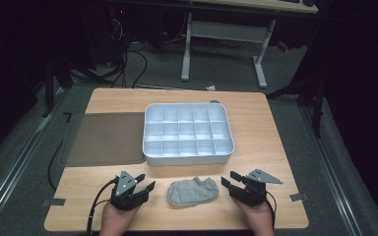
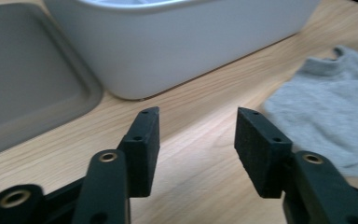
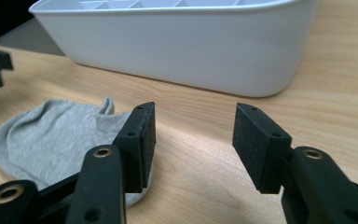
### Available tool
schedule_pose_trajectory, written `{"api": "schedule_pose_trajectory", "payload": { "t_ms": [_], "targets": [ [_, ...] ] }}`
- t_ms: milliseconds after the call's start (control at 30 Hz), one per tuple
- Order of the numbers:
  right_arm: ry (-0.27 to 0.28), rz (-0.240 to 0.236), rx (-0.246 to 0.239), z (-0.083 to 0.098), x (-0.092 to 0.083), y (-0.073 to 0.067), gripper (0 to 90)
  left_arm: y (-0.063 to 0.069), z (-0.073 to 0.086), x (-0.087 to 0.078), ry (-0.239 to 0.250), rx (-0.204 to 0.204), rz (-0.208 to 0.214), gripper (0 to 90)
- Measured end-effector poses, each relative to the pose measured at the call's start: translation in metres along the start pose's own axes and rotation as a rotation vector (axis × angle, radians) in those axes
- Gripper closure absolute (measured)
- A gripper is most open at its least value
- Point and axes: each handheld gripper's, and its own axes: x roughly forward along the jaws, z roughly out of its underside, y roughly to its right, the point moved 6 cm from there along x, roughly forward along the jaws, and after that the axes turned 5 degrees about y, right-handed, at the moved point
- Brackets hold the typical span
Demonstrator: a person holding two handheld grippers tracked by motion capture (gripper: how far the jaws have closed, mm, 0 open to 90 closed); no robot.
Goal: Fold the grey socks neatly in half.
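The grey sock (image 1: 193,191) lies flat near the counter's (image 1: 270,147) front edge, between the left tongs (image 1: 142,186) and right tongs (image 1: 230,183), both apart and holding nothing. Nothing seems started: the sock is ungrasped, and the white divided tray (image 1: 188,156) behind it looks empty.

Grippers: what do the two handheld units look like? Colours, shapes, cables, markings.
Both the left gripper and the right gripper are matte black two-jaw units, each topped by a grey three-cornered plate with small dark holes. The gripper views show flat rectangular black pads with small screw holes, on arms with brass-coloured bushings. A black cable trails back from each unit. No sleeves are visible; no lettering is legible.
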Motion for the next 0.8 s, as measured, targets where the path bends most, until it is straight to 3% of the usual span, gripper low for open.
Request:
{"api": "schedule_pose_trajectory", "payload": {
  "t_ms": [67,200,467,800],
  "targets": [
    [0.001,0.009,-0.033,0.0022,-0.0017,-0.0002,48.4,-0.0020,-0.0024,0.0001,0.009,-0.012,-0.010,47.3],
    [0.001,0.009,-0.034,0.0063,-0.0058,0.0013,48.5,-0.0053,-0.0025,0.0008,0.006,-0.046,-0.018,46.7],
    [-0.009,0.019,-0.065,0.0101,-0.0099,-0.0003,47.2,-0.0046,-0.0006,0.0034,-0.013,-0.044,-0.020,44.3],
    [-0.006,0.043,-0.066,0.0089,-0.0085,0.0025,45.2,-0.0029,-0.0005,0.0033,-0.021,-0.055,-0.007,43.4]
  ]
}}
